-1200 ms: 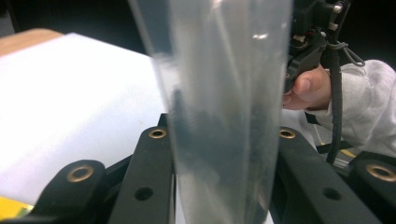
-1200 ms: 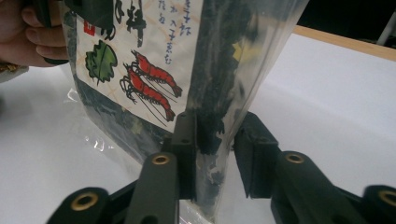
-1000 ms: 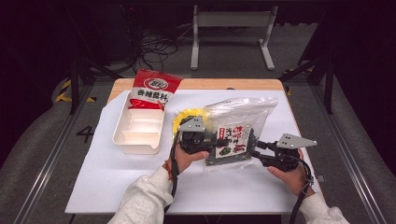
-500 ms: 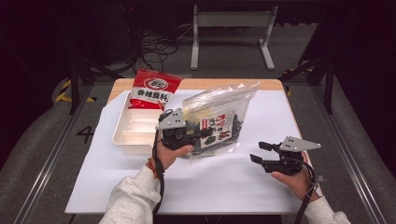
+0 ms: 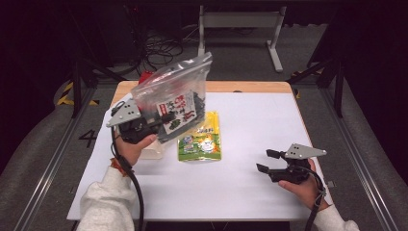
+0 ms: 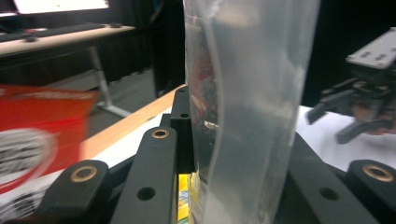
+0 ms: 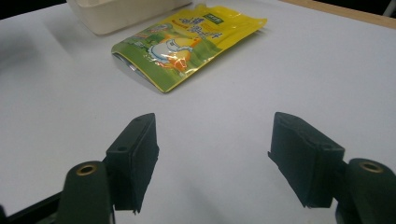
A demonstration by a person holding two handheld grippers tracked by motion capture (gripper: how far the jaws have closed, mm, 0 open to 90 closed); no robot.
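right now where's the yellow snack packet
In the high view the yellow snack packet lies flat on the white table, left of centre, just right of the clear bag that the left gripper holds up.

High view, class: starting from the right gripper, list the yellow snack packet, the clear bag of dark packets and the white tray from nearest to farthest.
From the right gripper:
1. Yellow snack packet: flat on the white table top, to the gripper's left.
2. Clear bag: farther left, lifted off the table in the left gripper.
3. White tray: farthest left, largely hidden behind the left hand and bag.
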